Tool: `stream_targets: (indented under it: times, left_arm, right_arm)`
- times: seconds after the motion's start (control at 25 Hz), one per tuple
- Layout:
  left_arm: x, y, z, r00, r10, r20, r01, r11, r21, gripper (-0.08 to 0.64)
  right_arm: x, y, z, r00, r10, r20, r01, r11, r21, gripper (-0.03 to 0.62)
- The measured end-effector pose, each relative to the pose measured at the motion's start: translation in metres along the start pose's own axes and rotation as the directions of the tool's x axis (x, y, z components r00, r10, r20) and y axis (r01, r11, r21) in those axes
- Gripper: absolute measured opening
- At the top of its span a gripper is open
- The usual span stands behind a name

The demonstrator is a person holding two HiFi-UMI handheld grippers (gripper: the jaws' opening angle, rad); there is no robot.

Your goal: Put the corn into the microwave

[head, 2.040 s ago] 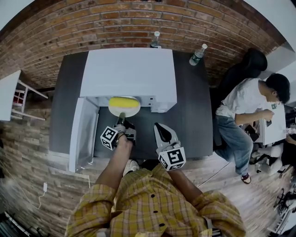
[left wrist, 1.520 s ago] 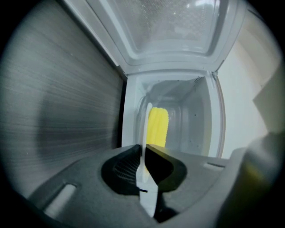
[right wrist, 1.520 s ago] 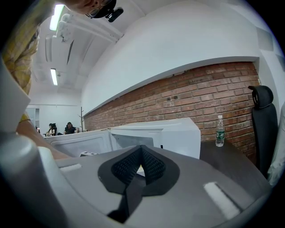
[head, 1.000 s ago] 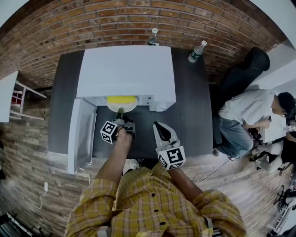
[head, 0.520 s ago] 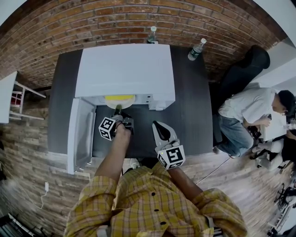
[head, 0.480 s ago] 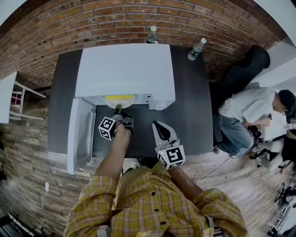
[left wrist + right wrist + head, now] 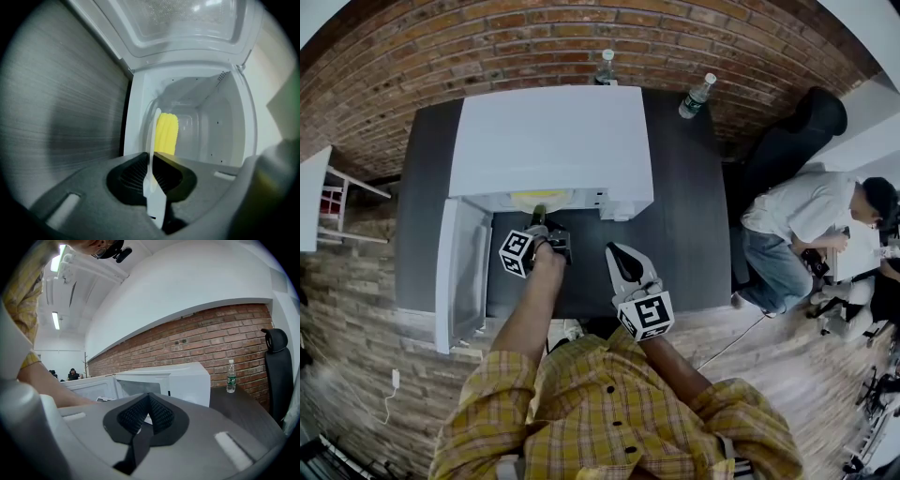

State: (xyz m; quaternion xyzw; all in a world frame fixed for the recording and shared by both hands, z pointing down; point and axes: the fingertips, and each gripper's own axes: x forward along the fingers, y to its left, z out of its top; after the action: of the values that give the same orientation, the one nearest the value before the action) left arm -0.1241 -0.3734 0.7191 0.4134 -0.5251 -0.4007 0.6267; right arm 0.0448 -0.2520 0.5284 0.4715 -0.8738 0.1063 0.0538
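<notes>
The white microwave [image 7: 548, 141] stands on the dark table [image 7: 694, 225] with its door [image 7: 459, 272] swung open to the left. My left gripper [image 7: 540, 220] is at the oven's mouth, shut on the rim of a white plate [image 7: 152, 154] that carries the yellow corn [image 7: 166, 133]. In the left gripper view the plate shows edge-on between the jaws, with the corn inside the white cavity [image 7: 211, 126]. From the head view only a yellow sliver of corn [image 7: 540, 198] shows under the oven's top. My right gripper [image 7: 619, 258] hangs shut and empty above the table's front, apart from the oven.
Two water bottles [image 7: 695, 96] [image 7: 606, 67] stand at the back of the table against the brick wall. A black chair [image 7: 792, 141] and a seated person [image 7: 806, 216] are to the right. In the right gripper view, the microwave [image 7: 173, 380] is ahead and a bottle [image 7: 229, 376] to its right.
My left gripper has pushed the plate with the corn forward, so most of it now lies under the microwave's top. The right gripper has barely moved.
</notes>
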Motion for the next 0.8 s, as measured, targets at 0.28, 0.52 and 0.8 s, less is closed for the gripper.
stream_targets:
  times: [0.28, 0.52, 0.8]
  left_arm:
    - [0.0048, -0.0004, -0.0004, 1.0, 0.014, 0.007, -0.014, 1.0, 0.008, 0.031]
    - [0.0055, 0.0059, -0.0033, 0.998, 0.066, -0.015, -0.066, 0.998, 0.006, 0.078]
    - [0.0065, 0.0081, -0.0031, 0.997, 0.066, -0.029, -0.066, 0.998, -0.012, 0.104]
  right_arm:
    - [0.0002, -0.0051, 0.0009, 1.0, -0.011, 0.002, 0.011, 1.0, 0.003, 0.003]
    - [0.0024, -0.0038, 0.0016, 1.0, -0.01, 0.003, 0.01, 1.0, 0.005, 0.003]
    - [0.001, -0.0013, 0.0028, 1.0, -0.01, 0.007, 0.01, 1.0, 0.001, 0.003]
